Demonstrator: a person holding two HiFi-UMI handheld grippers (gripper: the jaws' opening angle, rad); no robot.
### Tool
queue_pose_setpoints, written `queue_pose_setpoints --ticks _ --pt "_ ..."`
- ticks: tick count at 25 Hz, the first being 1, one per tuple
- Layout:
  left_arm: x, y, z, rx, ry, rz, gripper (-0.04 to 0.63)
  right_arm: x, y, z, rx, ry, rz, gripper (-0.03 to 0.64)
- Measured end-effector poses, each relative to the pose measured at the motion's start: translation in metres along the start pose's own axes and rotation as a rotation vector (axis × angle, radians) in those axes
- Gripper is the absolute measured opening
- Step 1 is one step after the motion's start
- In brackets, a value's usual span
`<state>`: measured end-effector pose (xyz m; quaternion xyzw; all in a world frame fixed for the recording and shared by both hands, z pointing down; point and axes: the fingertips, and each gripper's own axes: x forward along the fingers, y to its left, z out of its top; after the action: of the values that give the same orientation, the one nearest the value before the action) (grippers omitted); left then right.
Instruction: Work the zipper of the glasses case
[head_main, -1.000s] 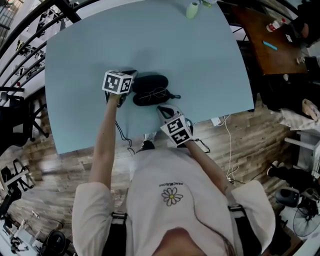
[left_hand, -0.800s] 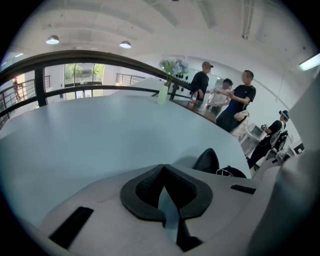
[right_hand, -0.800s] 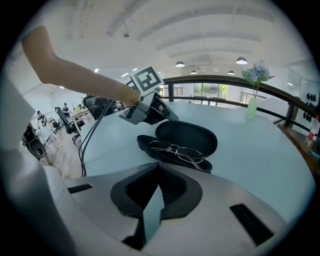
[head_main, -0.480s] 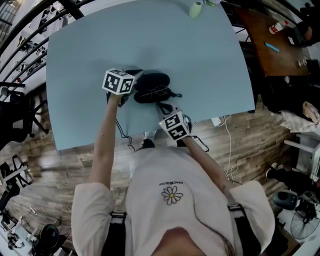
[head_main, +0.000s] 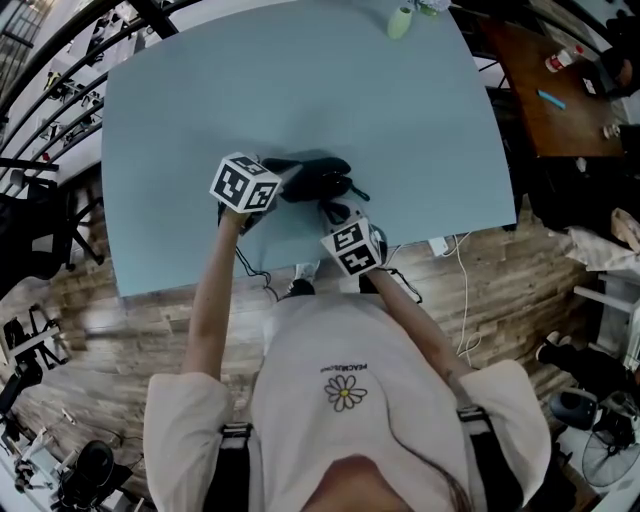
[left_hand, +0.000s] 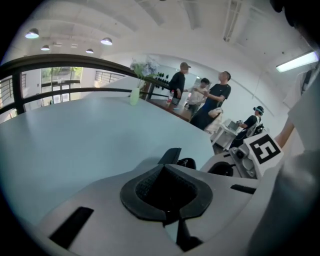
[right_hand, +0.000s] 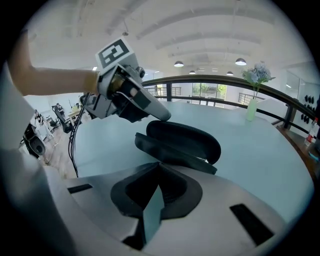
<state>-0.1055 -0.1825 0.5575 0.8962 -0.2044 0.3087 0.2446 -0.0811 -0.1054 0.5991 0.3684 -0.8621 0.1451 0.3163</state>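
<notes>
Right gripper (head_main: 334, 212), jaws together and empty, sits just beside the near edge of the glasses case (right_hand: 182, 142) on the table (head_main: 400, 110). The case lay flat open 1 second ago. Now its lid stands only ajar, with the left gripper (right_hand: 159, 114), also closed on nothing, above it. Zipping probably comes next.
</notes>
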Motion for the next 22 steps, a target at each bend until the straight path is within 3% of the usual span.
queue_pose_setpoints --ticks 4,8,18,22 --pt "-0.008 -0.028 -0.016 0.01 0.008 -0.068 0.017 0.002 0.003 -0.001 -0.006 0.005 0.003 0.008" --pt "-0.01 -0.038 -0.027 -0.075 -0.037 -0.104 0.017 0.003 0.005 -0.002 -0.013 0.011 0.007 0.008" --pt "0.001 -0.074 -0.064 -0.047 0.071 -0.189 0.016 -0.016 -0.004 -0.024 0.013 0.054 0.017 0.008" --pt "0.002 -0.079 -0.069 -0.043 0.094 -0.205 0.015 -0.042 -0.007 -0.018 -0.1 0.03 0.057 0.008"
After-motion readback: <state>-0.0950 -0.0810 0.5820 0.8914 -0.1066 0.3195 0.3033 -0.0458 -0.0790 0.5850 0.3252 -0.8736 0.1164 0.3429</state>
